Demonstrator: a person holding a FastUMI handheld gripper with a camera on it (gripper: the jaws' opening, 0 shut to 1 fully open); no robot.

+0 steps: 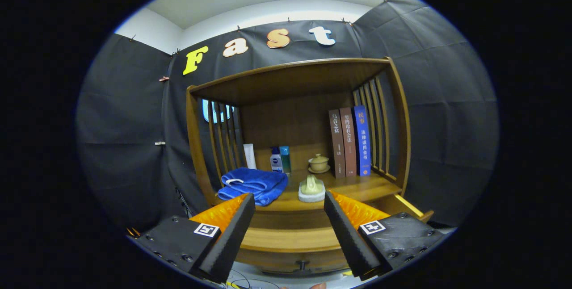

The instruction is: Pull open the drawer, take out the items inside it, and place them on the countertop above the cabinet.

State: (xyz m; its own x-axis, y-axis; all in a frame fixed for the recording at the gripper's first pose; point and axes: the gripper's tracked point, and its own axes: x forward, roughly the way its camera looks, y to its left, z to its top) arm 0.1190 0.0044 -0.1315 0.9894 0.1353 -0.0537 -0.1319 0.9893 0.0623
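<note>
My gripper (289, 204) is open, its two black-padded fingers (232, 231) spread wide with nothing between them. Just ahead of them stands the wooden cabinet with its countertop (357, 187). On the countertop lie a folded blue towel (254, 184) beyond the left finger and a pale brush on a white block (311, 188) between the fingertips, farther off. Below the countertop is a drawer front (286, 239), standing a little forward, with a small dark knob (302, 263) low between the fingers. A second drawer at the right (409, 208) stands partly pulled out. Their insides are hidden.
At the back of the shelf stand a white tube (249, 156), two small bottles (280, 159), a lidded cup on a saucer (319, 163) and three upright books (350, 141). Slatted wooden sides (380, 123) and a top board enclose the countertop. Cables lie on the floor below.
</note>
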